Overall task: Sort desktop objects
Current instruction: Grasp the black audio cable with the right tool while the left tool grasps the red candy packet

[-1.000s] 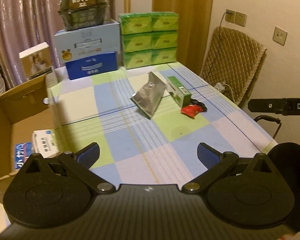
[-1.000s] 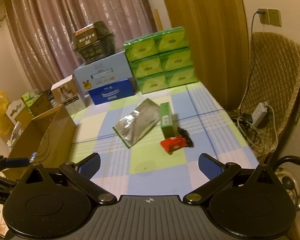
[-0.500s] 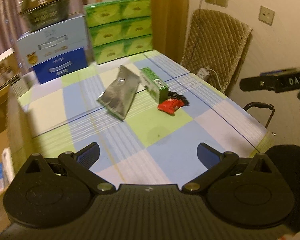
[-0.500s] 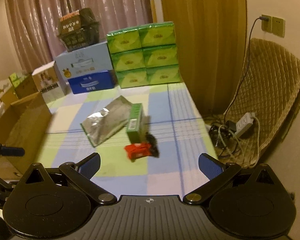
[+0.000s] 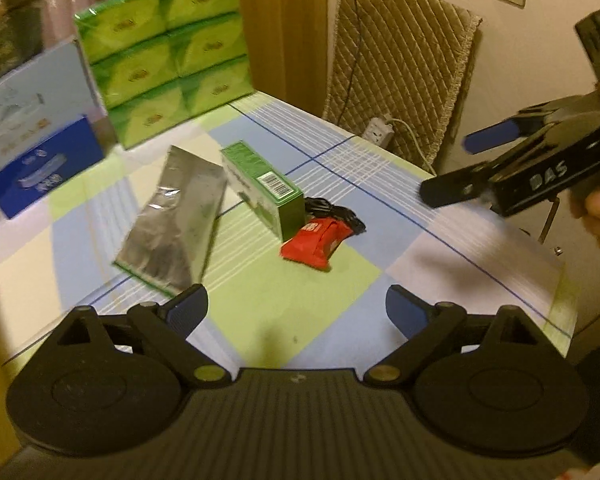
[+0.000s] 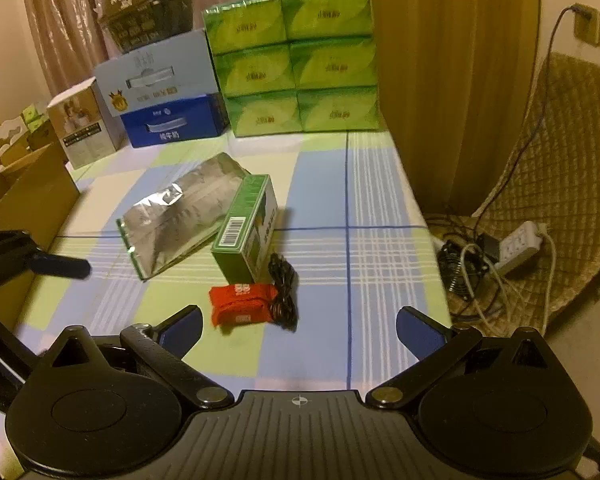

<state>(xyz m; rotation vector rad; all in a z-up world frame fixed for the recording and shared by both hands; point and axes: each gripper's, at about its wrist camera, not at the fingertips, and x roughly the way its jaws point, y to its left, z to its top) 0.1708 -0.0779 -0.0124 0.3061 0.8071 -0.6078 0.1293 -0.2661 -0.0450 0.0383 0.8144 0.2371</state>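
Both grippers hang over the checked table [image 6: 372, 184]. Left gripper [image 5: 296, 308] is wide but closing on nothing; right gripper [image 6: 300, 326] is spread, empty. Red packet [image 6: 242, 304] at its 12 o'clock, touching the green box [image 6: 246, 232]; silver pouch [image 6: 180, 212] around 11.

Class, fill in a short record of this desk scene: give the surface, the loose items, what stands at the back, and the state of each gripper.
Surface: checked tablecloth
Loose items: silver foil pouch, green carton, red packet, black cable
Contact: carton leans on pouch; cable touches packet
Back of table: stacked green packs, blue boxes
Left gripper: jaws closing, nothing between them
Right gripper: open, empty
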